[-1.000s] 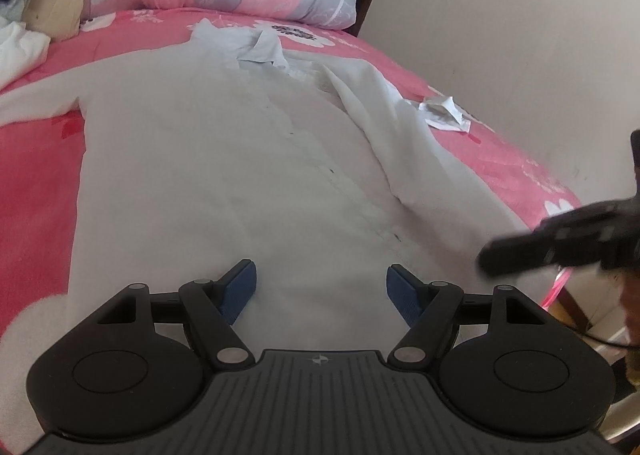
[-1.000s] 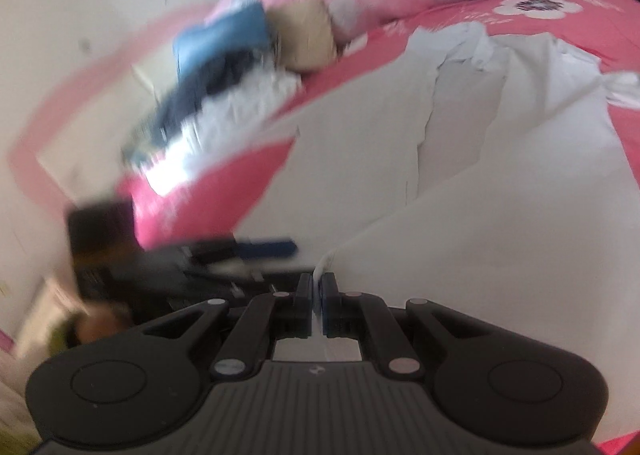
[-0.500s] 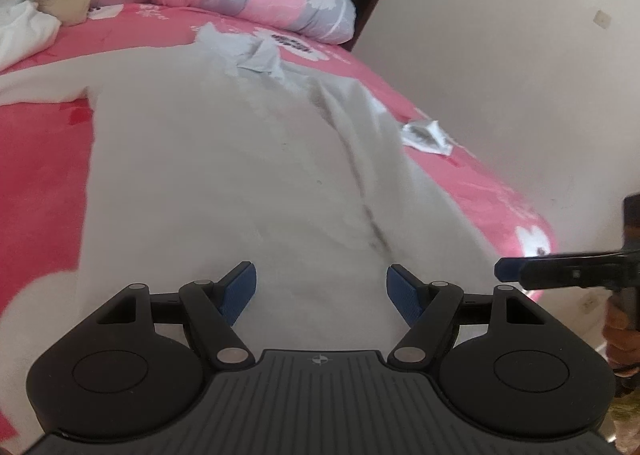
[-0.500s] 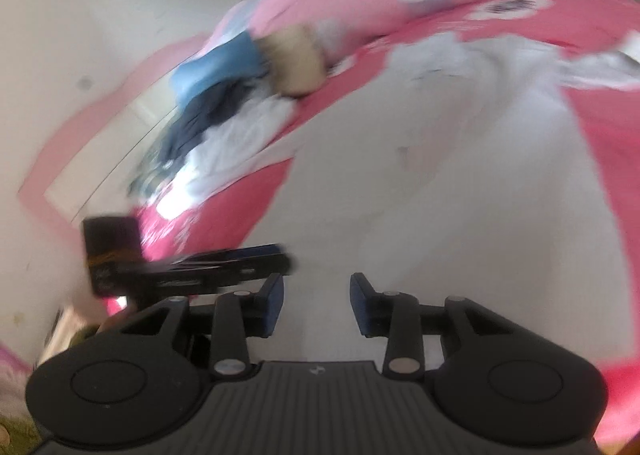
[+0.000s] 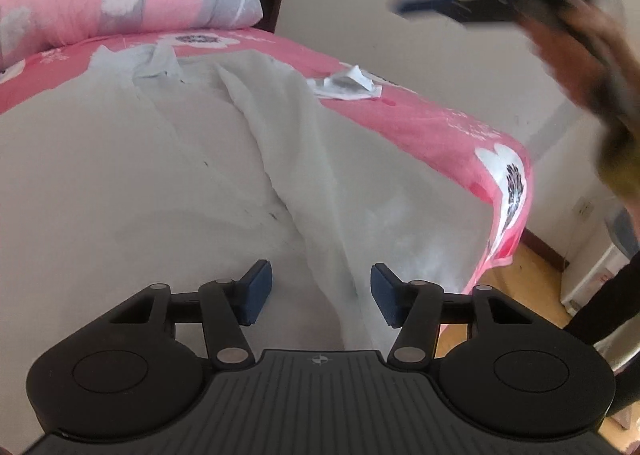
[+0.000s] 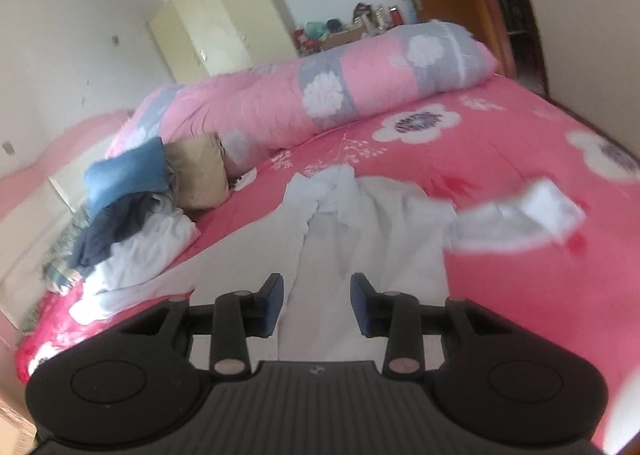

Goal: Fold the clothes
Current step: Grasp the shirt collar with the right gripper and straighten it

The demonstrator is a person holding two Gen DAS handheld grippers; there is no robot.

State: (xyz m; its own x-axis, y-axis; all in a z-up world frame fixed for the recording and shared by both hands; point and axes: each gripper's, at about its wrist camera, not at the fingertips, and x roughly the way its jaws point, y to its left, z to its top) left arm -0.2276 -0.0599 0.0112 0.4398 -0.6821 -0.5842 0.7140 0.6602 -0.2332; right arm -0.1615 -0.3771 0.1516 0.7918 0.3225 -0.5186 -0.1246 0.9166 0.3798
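Bed [image 5: 420,123]; shirt [image 5: 160,159] under left claw [image 5: 321,293]

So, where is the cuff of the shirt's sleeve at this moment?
In the right wrist view the cuff lies at the right on the pink bedsheet, beyond the white shirt.

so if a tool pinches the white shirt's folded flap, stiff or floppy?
Likely floppy: the thin white collared shirt lies in soft creases on the pink floral bedspread. Probably light, since its folded flap looks semi-sheer. It may drag rather than lift cleanly.
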